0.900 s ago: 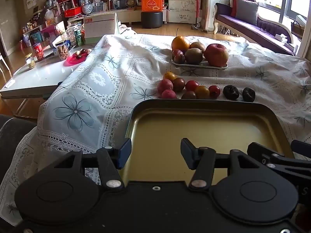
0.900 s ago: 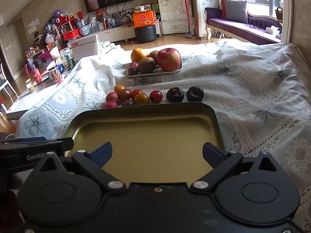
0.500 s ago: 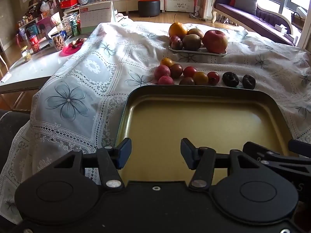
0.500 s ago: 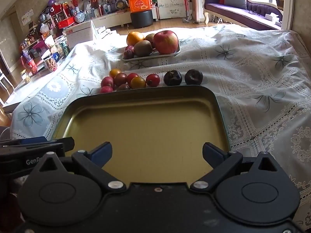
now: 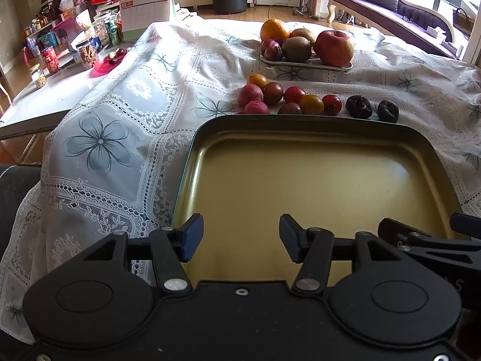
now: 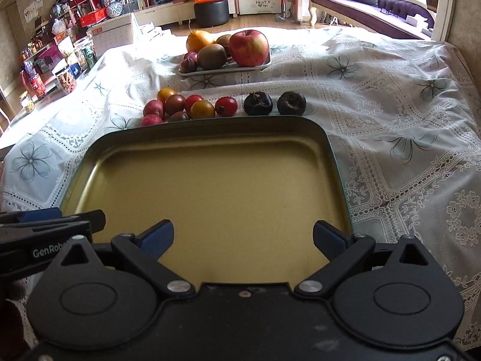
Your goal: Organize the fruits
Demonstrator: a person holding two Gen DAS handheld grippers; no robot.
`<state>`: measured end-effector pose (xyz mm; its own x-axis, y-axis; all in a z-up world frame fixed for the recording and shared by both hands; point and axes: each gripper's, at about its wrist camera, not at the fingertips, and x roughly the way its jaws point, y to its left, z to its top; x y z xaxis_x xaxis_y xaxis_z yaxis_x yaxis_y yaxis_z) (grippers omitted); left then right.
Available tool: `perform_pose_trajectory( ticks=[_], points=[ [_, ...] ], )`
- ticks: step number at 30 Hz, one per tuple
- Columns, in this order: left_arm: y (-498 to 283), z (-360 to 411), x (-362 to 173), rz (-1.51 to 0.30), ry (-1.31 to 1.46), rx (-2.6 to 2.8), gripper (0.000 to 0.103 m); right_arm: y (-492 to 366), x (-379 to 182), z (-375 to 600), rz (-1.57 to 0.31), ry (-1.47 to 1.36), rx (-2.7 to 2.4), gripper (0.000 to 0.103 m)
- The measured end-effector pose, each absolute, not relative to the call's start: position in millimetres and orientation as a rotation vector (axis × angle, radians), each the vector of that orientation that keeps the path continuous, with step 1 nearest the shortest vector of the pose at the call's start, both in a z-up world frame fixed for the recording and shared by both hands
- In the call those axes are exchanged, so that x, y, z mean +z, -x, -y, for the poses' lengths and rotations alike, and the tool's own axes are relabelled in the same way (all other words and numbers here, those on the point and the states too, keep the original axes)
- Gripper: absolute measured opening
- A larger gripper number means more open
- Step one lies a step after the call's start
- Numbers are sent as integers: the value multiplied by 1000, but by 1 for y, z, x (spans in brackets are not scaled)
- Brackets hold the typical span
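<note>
Two grippers: left gripper (image 5: 239,237) and right gripper (image 6: 243,237) both spread wide, gripping nothing.
Tray: gold tray (image 6: 336,162) sat bare directly under both tips.
Fruit: small-fruit row (image 6: 192,106) lay just past the tray's far rim, running crosswise.
Nearer: red-fruit cluster ahead of left; two dark fruits (image 6: 275,103) ahead of right.
</note>
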<state>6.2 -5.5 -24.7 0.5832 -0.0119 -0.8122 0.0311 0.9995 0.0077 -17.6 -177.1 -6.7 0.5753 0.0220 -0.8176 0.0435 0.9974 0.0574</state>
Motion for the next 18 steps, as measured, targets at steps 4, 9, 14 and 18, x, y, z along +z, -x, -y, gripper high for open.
perform_pose_trajectory(
  ticks=[4,9,14,18],
  points=[
    [-8,5,-29,-962,-16,-21,60,16,-10,177,-967,-70,-15,103],
    [-10,3,-34,-992,2,-25,60,13,-15,176,-993,-68,-21,103],
    [-13,2,-42,-1031,11,-22,60,11,-22,173,-1030,-54,-26,102],
    [-16,-1,-49,-1055,24,-14,60,9,-29,174,-1064,-68,-19,102]
  ],
)
